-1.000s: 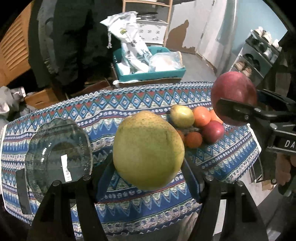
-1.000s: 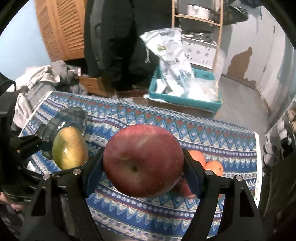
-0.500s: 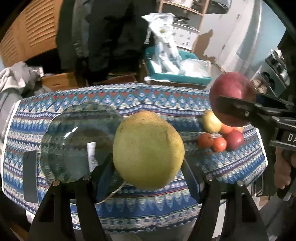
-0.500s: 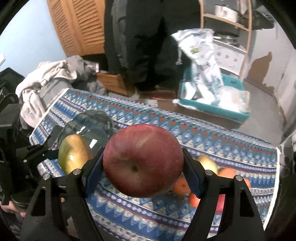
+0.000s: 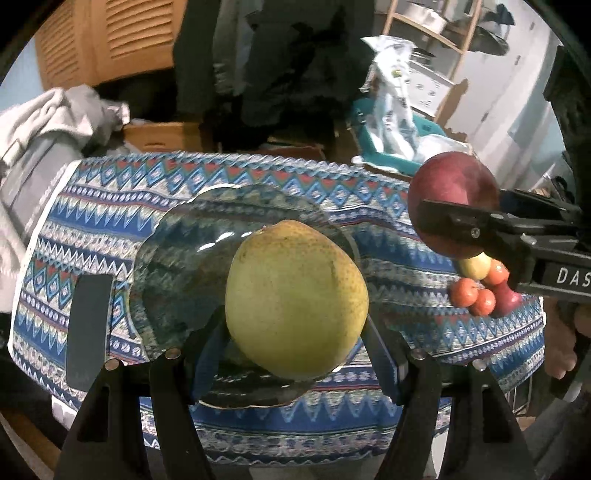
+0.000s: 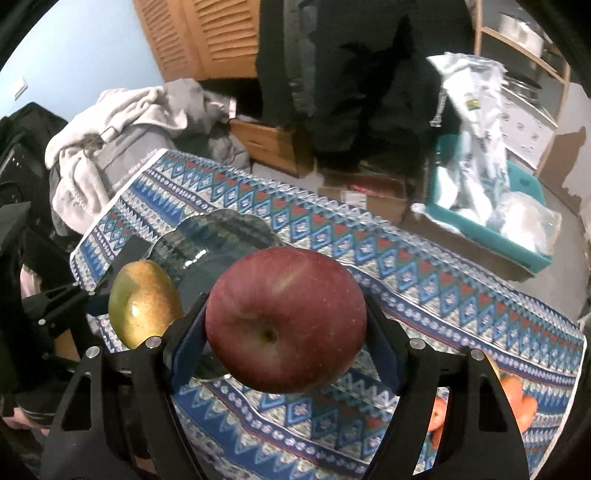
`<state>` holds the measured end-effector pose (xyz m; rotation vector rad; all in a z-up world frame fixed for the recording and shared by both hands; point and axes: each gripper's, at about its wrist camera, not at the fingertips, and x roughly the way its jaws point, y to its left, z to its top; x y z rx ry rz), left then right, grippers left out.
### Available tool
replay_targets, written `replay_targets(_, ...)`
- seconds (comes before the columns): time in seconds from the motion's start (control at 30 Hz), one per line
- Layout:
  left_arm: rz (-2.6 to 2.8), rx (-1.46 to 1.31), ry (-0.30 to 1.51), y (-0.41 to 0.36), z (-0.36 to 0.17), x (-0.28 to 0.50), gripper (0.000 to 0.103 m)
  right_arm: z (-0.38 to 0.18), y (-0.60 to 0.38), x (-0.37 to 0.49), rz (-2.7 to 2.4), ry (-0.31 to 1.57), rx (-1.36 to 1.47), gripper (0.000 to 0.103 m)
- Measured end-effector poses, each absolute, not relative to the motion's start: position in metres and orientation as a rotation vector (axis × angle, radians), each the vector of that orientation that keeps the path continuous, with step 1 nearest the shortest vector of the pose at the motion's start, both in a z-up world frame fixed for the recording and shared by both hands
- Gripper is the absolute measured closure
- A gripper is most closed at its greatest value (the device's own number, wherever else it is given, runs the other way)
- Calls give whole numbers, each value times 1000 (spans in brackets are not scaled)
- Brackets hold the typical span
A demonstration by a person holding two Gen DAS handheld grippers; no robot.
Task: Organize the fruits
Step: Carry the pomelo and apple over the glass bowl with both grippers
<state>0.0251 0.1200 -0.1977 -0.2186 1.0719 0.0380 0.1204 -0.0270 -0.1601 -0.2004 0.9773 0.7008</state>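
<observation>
behind the table you have a cluttered room: louvred wooden doors (image 6: 207,33), a heap of grey clothing (image 6: 122,122) at the table's left end, and a teal bin (image 6: 491,236) stuffed with plastic bags on the floor past the far edge. the table is covered by a blue patterned cloth (image 5: 388,192). on it sits a clear glass bowl (image 5: 177,258) with a wavy rim, and just left of the bowl lies a dark flat rectangle (image 5: 86,332).

your left gripper (image 5: 295,332) is clamped on a yellow-green pear (image 5: 295,306), held in the air in front of the bowl, so the pear hides much of the bowl's near right side in the left wrist view. your right gripper (image 6: 286,332) is clamped on a red apple (image 6: 286,321), held above the cloth to the right of the bowl; from the right wrist view the apple covers the bowl's near edge.

near the right end of the table a small pile of fruit (image 5: 480,291) rests on the cloth: orange ones, a yellowish one and a dark red one, partly hidden behind the right gripper's finger, so you may not get an exact count.
</observation>
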Motion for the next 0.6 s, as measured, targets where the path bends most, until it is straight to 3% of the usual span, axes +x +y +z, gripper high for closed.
replay_targets(0.6, 86, -257, 1204, 157, -259, 21, 31, -214, 44, 133, 782, 1126, -202, 26)
